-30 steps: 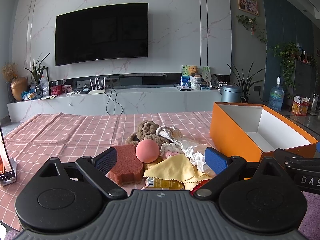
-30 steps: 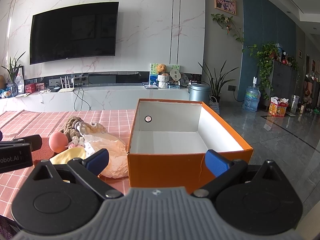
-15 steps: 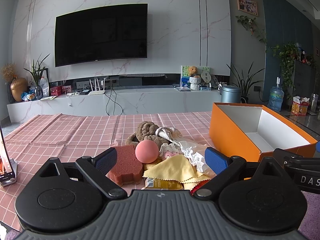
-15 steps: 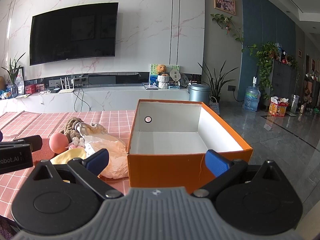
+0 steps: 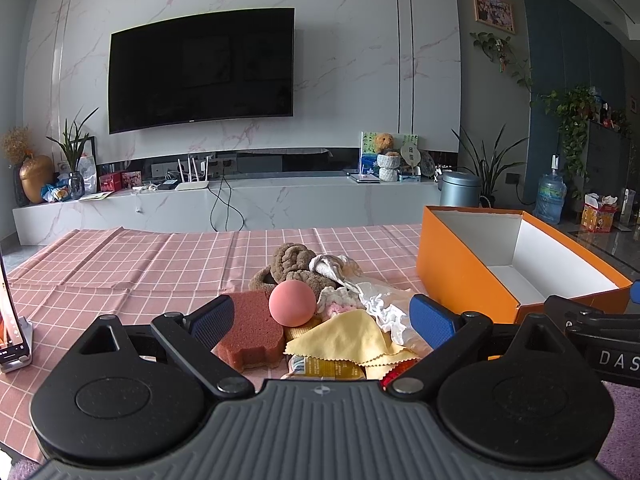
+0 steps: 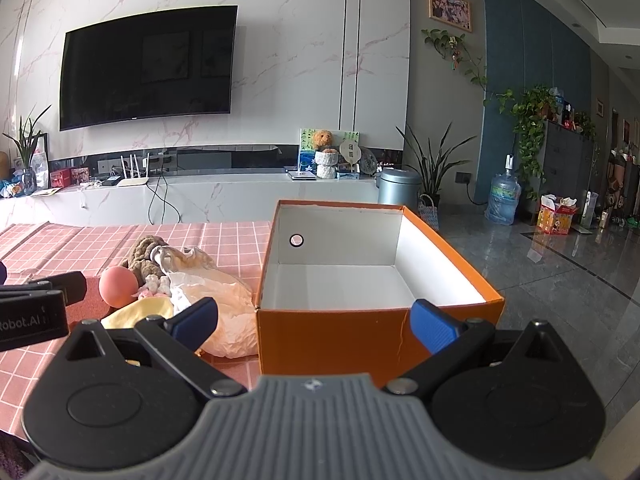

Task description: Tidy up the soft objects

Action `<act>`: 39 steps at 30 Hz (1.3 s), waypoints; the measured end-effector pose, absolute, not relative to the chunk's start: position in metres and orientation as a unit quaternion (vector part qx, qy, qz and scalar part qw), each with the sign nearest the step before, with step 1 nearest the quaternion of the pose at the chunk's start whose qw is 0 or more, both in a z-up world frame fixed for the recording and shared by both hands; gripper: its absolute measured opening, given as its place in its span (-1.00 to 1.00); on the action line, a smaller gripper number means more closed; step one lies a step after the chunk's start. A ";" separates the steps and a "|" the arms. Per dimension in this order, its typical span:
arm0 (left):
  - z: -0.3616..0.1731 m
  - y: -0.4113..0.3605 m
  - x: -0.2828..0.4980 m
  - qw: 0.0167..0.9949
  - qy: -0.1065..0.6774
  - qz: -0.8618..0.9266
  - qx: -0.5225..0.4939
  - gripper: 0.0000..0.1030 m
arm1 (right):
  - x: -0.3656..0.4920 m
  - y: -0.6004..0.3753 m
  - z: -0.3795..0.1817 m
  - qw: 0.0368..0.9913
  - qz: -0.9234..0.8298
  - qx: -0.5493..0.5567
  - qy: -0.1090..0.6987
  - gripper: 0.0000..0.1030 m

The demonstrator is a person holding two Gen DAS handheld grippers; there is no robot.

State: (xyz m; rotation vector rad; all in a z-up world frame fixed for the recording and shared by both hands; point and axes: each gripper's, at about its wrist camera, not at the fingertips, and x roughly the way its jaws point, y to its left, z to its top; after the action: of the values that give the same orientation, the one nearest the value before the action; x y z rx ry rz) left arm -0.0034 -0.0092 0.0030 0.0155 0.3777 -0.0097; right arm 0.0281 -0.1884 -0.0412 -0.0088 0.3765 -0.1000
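Observation:
A pile of soft things lies on the pink checked tablecloth: a red-brown sponge, a pink ball, a yellow cloth, a brown plush toy and a crumpled plastic bag. My left gripper is open and empty, just in front of the pile. An empty orange box with a white inside stands right of the pile. My right gripper is open and empty, in front of the box's near wall. The ball and the plush toy also show in the right wrist view.
A phone on a stand sits at the table's left edge. A TV hangs above a white console at the back. The table's right edge drops to a grey tiled floor beside the box.

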 end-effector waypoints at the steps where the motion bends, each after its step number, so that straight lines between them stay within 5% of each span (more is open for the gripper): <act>1: 0.003 -0.010 -0.003 0.982 0.188 -0.005 0.008 1.00 | 0.028 -0.188 -0.041 0.981 -0.050 -0.004 0.187 0.95; 37: 0.005 -0.003 -0.008 0.979 0.201 -0.022 -0.005 1.00 | 0.026 -0.181 -0.041 0.986 0.002 -0.035 0.165 0.95; 39: 0.004 0.007 -0.002 0.976 0.215 -0.032 -0.013 0.89 | 0.026 -0.178 -0.039 0.986 0.020 -0.041 0.158 0.95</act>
State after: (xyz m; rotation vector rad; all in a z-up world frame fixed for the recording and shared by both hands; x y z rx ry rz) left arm -0.0019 0.0073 0.0037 -0.0257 0.4326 -0.0643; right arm 0.0265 -0.1776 -0.0388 -0.0818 0.3173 0.0408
